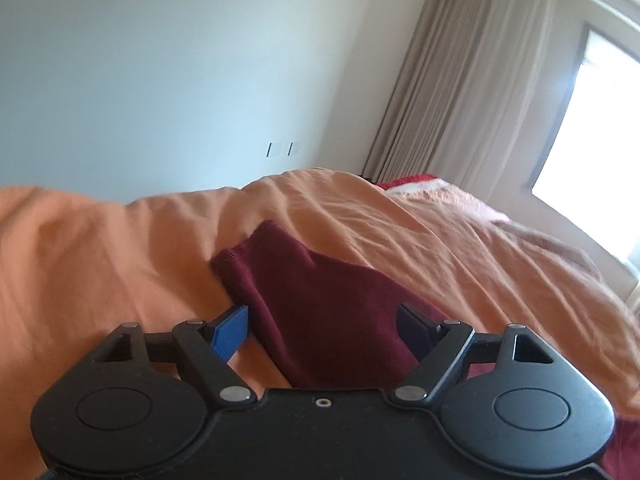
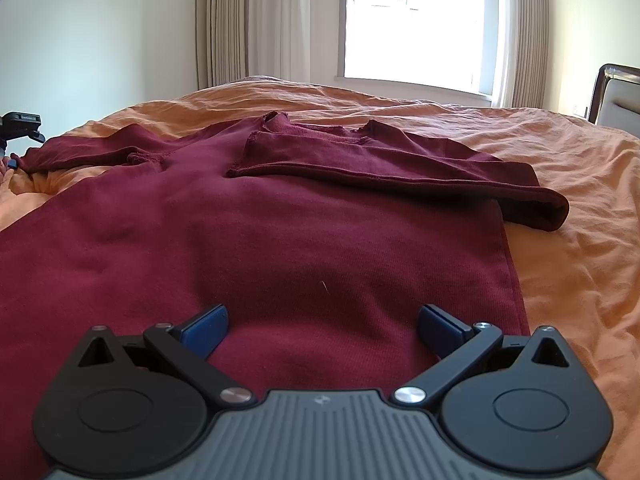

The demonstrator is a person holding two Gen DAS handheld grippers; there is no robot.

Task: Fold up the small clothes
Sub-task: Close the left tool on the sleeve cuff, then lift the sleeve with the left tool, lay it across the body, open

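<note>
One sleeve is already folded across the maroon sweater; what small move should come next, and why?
Probably close the left gripper on the other sleeve and carry it across the sweater. In the right wrist view one sleeve already lies folded over the chest, while the other lies stretched out on the orange bedspread. Both grippers are open, holding nothing.

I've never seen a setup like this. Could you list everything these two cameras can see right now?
Dark red long-sleeved knit sweater: one, maroon, spread on the bed, one sleeve folded across its chest, the other stretched out to the side.
Orange wrinkled bedcover: one, orange, under the sweater.
Pleated curtains: beige, hanging beside the window.
Bright window: one, behind the bed.
Wall switch plates: two, white, on the pale wall.
Padded headboard: one, dark frame, at the right edge.
Left gripper: one, black with blue pads, open over the outstretched sleeve.
Right gripper: one, black with blue pads, open over the sweater's hem.
</note>
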